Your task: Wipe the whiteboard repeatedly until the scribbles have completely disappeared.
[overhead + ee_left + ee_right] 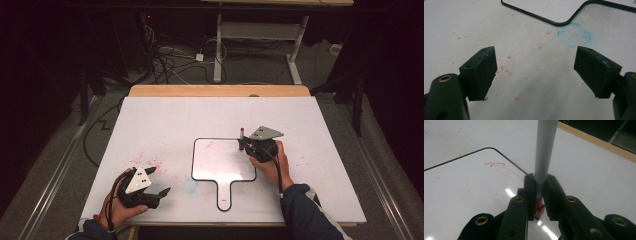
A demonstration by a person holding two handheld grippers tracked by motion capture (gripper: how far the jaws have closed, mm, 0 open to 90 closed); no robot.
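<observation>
A white-barrelled marker (545,150) with a red tip stands upright, clamped in the right claw (539,195) at the small whiteboard's (220,162) upper right edge, centre frame. The left claw (535,72) gapes wide over the red-speckled surface (165,125).

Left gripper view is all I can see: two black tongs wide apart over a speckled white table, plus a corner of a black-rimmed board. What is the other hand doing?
Observer: The right tongs are shut on a white marker, held upright with its red tip down, at the far right corner of the whiteboard.
Operator: Has anything been drawn on that board?
Observer: Yes, there is a small red scribble near its far edge. In the high view it lies to the left of the marker.
</observation>
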